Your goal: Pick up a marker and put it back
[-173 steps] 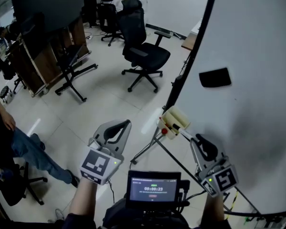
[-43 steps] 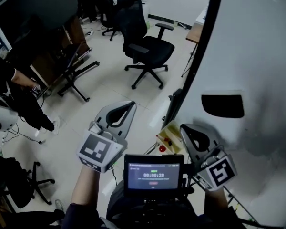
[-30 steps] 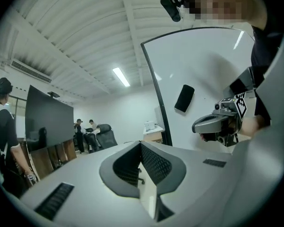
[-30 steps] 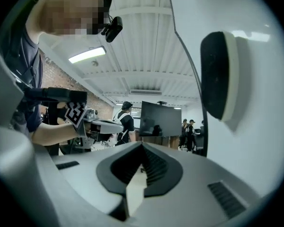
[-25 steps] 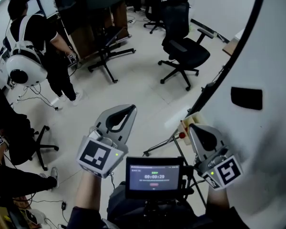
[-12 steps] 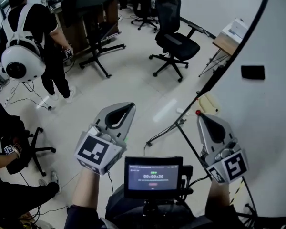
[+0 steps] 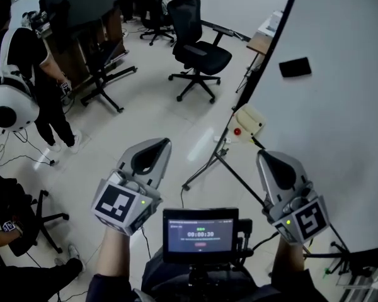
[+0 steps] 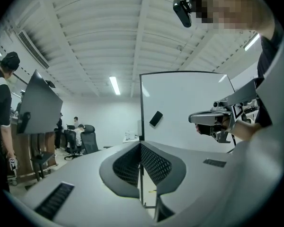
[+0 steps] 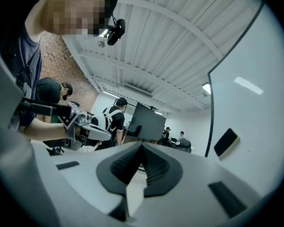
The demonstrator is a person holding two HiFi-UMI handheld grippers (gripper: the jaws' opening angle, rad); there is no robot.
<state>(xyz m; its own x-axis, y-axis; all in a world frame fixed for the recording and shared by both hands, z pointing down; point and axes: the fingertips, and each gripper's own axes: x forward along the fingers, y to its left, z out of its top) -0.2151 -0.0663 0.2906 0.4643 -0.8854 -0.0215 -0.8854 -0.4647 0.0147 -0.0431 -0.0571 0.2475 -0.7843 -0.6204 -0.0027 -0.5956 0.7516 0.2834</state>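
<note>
Right gripper [image 7: 265, 156] has pulled back from the beige holder [image 7: 249, 119]. We had its tip beside the red cap; now it sits apart, nearer and to the right. We see only the red end of the marker [image 7: 237, 131], in that holder at the whiteboard's [image 7: 340, 137] left edge. Both grippers' fingers are pressed together with nothing between them. Left gripper [image 7: 156, 145] hangs over the floor [image 7: 145, 112].

I find open floor [image 7: 157, 115] ahead of the left gripper [image 7: 152, 151], clear as far as the office chair [image 7: 198, 55]. The whiteboard [image 7: 340, 124] walls off the whole right side, just beside the right gripper [image 7: 269, 162]. A cream tray [image 7: 251, 117] juts from its edge. Stand legs [image 7: 201, 170] cross between the grippers. A person [image 7: 25, 87] blocks the far left.
</note>
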